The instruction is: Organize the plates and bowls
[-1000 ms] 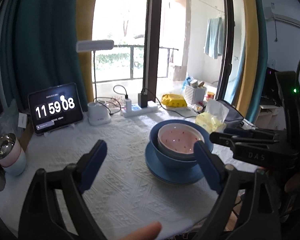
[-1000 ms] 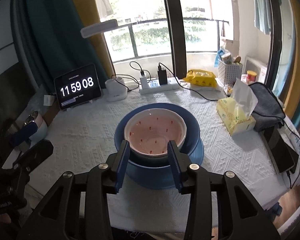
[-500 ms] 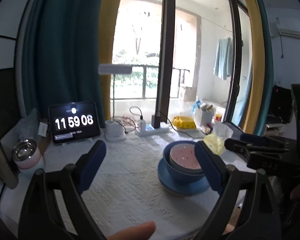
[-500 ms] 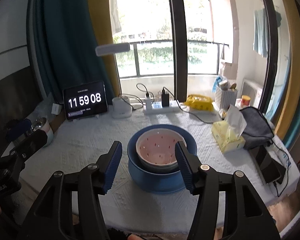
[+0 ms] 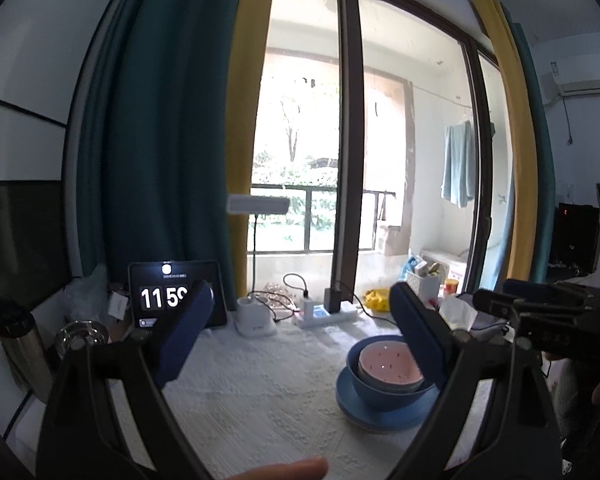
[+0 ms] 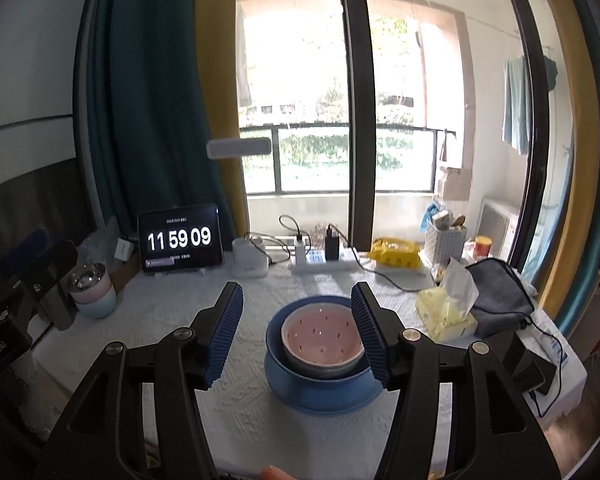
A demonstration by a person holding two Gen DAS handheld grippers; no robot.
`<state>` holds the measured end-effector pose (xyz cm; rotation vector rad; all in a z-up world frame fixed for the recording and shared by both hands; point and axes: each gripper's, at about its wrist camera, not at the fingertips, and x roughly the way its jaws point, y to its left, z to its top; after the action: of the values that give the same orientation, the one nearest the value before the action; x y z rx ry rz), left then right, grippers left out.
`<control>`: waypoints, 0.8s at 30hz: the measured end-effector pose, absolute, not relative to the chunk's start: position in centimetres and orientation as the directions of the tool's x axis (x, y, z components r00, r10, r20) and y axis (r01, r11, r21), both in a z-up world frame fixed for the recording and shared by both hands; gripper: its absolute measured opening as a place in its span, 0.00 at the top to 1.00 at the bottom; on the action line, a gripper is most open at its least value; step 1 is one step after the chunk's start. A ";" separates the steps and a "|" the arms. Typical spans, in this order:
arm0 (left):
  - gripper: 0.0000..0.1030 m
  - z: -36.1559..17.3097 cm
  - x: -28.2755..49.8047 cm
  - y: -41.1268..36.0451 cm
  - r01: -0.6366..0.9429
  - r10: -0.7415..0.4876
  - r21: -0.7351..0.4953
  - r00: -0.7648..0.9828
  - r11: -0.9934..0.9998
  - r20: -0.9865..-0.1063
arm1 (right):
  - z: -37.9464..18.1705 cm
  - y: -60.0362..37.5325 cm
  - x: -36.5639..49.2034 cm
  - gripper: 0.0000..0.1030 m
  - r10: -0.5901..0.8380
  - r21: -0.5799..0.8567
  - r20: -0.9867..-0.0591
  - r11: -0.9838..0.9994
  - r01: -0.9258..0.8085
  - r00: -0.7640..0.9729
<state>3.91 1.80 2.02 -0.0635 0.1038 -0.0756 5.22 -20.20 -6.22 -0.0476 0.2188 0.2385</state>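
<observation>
A pink speckled bowl sits nested in a blue bowl, which stands on a blue plate on the white tablecloth. The stack also shows in the left wrist view, with the pink bowl in the blue bowl. My right gripper is open and empty, held back from and above the stack. My left gripper is open wide and empty, to the left of the stack and away from it.
A tablet clock, a lamp base, a power strip, a tissue box, a grey pouch and a phone stand around the table. A cup and a steel flask stand at the left edge.
Both grippers have pulled back and tilted up from the stack, which now looks smaller and lower. The right gripper's jaws have opened wider. The bowls have not moved.
</observation>
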 end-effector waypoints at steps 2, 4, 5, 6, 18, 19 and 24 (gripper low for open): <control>0.11 2.1 3.8 1.9 0.072 -0.078 -0.067 0.993 0.995 -0.094 | -5.9 -20.2 4.7 0.41 0.222 -0.030 -0.199 0.972 -0.233 0.954; 0.11 2.3 3.7 2.0 0.070 -0.076 -0.066 0.993 0.995 -0.087 | -5.6 -20.3 4.3 0.33 0.212 -0.036 -0.182 0.974 -0.222 0.960; 0.11 2.4 3.7 2.0 0.070 -0.075 -0.066 0.994 0.995 -0.083 | -5.5 -20.3 4.1 0.32 0.208 -0.039 -0.170 0.975 -0.218 0.963; 0.11 2.5 3.5 2.1 0.068 -0.074 -0.067 0.994 0.995 -0.079 | -5.3 -20.3 3.9 0.31 0.203 -0.043 -0.158 0.976 -0.212 0.966; 0.11 3.2 3.9 3.3 0.002 -0.008 -0.083 0.997 0.997 -0.074 | -4.1 -20.3 2.0 0.21 0.132 -0.079 -0.064 0.987 -0.137 0.989; 0.11 3.1 4.3 3.3 -0.007 0.000 -0.074 0.996 0.997 -0.093 | -4.1 -20.3 2.0 0.20 0.125 -0.079 -0.057 0.988 -0.129 0.991; 0.11 2.4 4.9 2.9 -0.014 0.008 -0.049 0.992 0.999 -0.128 | -4.1 -21.1 2.4 0.20 0.115 -0.047 -0.062 0.992 -0.118 0.991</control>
<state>4.95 2.86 2.36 -0.0495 0.1279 0.0107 2.40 -21.06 -4.08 -0.0503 0.0593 0.1165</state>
